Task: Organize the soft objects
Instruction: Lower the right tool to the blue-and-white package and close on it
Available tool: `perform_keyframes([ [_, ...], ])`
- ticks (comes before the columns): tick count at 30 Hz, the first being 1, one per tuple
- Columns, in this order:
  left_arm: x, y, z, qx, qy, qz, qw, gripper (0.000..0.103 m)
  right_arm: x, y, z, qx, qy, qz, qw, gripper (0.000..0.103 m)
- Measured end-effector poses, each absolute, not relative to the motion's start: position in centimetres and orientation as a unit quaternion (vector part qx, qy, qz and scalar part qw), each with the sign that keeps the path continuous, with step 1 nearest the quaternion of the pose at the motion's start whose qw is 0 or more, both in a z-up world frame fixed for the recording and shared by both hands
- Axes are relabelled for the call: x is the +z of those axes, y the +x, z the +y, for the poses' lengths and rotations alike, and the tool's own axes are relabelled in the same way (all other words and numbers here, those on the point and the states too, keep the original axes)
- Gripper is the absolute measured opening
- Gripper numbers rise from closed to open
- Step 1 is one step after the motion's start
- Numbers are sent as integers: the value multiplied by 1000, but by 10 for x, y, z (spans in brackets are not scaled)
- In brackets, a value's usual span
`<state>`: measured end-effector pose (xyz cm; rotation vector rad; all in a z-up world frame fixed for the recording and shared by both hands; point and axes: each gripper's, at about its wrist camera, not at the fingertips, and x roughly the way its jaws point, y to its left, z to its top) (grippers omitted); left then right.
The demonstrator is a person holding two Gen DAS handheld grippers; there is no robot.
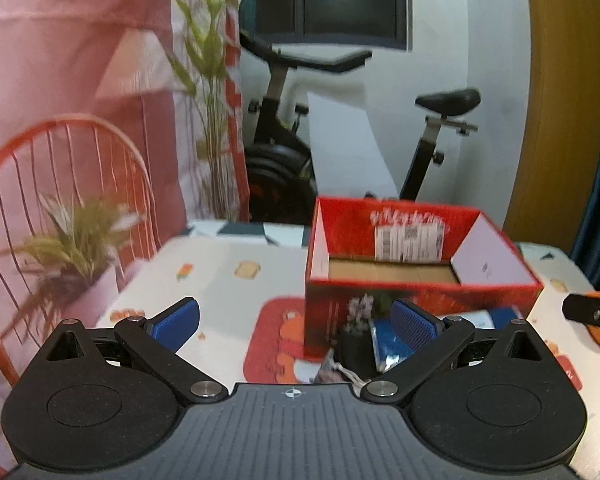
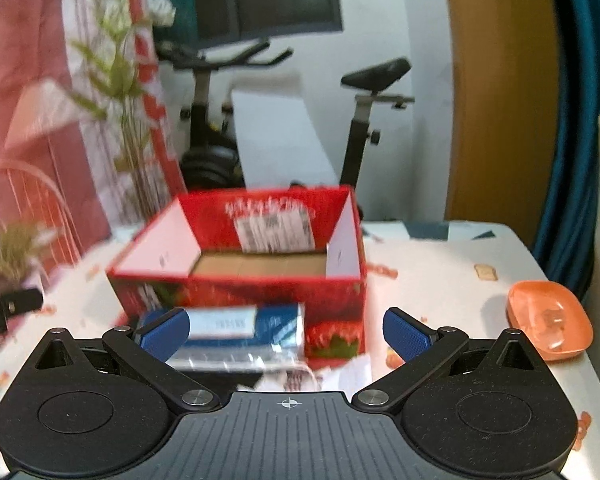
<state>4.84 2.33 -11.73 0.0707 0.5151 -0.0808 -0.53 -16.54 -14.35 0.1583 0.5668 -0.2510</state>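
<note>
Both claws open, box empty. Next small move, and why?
Probably ease the right claw forward and down onto the blue-and-white pack and close. The pack lies on the table against the near wall of the red box, partly between the open fingers. The left claw is open too, but faces mostly the box wall.

I see a red box (image 2: 240, 292) with a strawberry print, plain brown inside, white flaps. The packet (image 2: 236, 332) before it is blue and white. My bench (image 1: 220, 280) wears a white cloth dotted with small orange cartoons. The dish (image 2: 548, 324) is orange; both gripper pads (image 1: 180, 320) are blue on black.
</note>
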Motion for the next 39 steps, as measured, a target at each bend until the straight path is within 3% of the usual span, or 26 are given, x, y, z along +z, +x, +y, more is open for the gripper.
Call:
perform_keyframes([
  [6,-141,65,24,-53,32,287,956,96,-166,11,-171,-132,70,317,936,102],
  [14,-154,103,16,-75,33,315,946,67,-180,44,-198,-112,85,343,929,80],
  [20,-159,135,10,-101,8,336,937,61,-182,74,-207,-90,103,358,924,72],
  [31,-178,160,2,-126,-4,383,915,57,-193,94,-223,-69,139,365,918,68],
  [33,-181,165,0,-133,-8,389,912,57,-195,97,-223,-65,142,369,916,60],
  [35,-184,167,-4,-138,-9,394,909,57,-198,101,-224,-57,149,378,912,44],
  [38,-190,170,-8,-147,-15,405,902,57,-204,102,-224,-38,160,389,906,31],
  [39,-193,171,-9,-149,-17,411,899,57,-205,102,-224,-34,159,392,906,31],
])
